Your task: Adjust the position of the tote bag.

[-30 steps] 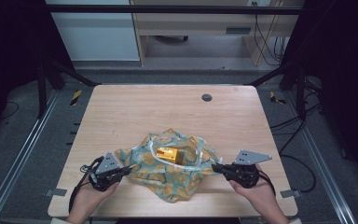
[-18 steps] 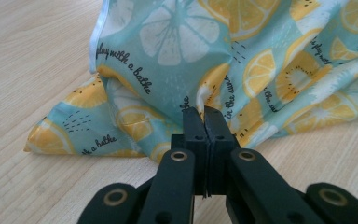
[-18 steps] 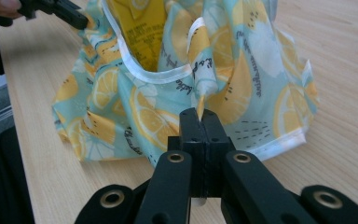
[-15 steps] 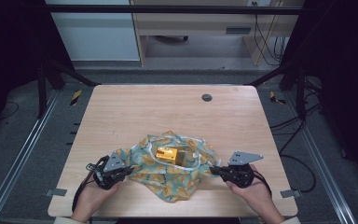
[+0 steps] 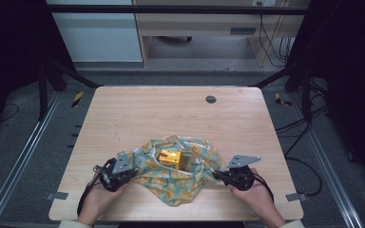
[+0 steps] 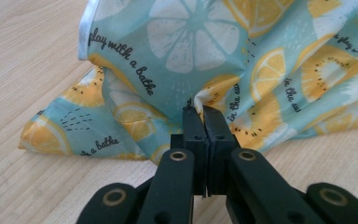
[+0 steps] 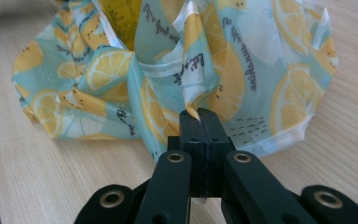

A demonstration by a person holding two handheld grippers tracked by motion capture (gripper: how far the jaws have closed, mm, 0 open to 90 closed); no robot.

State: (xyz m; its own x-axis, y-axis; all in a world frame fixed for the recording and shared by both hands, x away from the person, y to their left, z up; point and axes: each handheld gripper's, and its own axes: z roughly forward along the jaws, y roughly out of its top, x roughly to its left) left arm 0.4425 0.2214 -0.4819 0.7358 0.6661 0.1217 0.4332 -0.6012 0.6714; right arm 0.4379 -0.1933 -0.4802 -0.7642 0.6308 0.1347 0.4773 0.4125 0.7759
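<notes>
Looking down from the high view, we see the fruit-print cloth [image 5: 178, 173] bunched on the near half of the wooden table [image 5: 147, 114], with a yellow box [image 5: 171, 157] sitting in the middle of its folds. We have the left gripper [image 5: 132, 171] at the cloth's left edge and the right gripper [image 5: 215, 175] at its right edge, each in one hand [image 5: 97, 202] coming in from the bottom.

In the left gripper view we see the left gripper's [image 6: 204, 112] jaws clenched on a pinch of the cloth [image 6: 200, 51], fabric puckered right at the tips. In the right gripper view the right gripper [image 7: 199, 114] is likewise clamped on a fold of cloth [image 7: 191, 70], a small corner poking out between the tips. We also see a dark round grommet [image 5: 211, 99] at the far side of the table, well apart from the cloth.
</notes>
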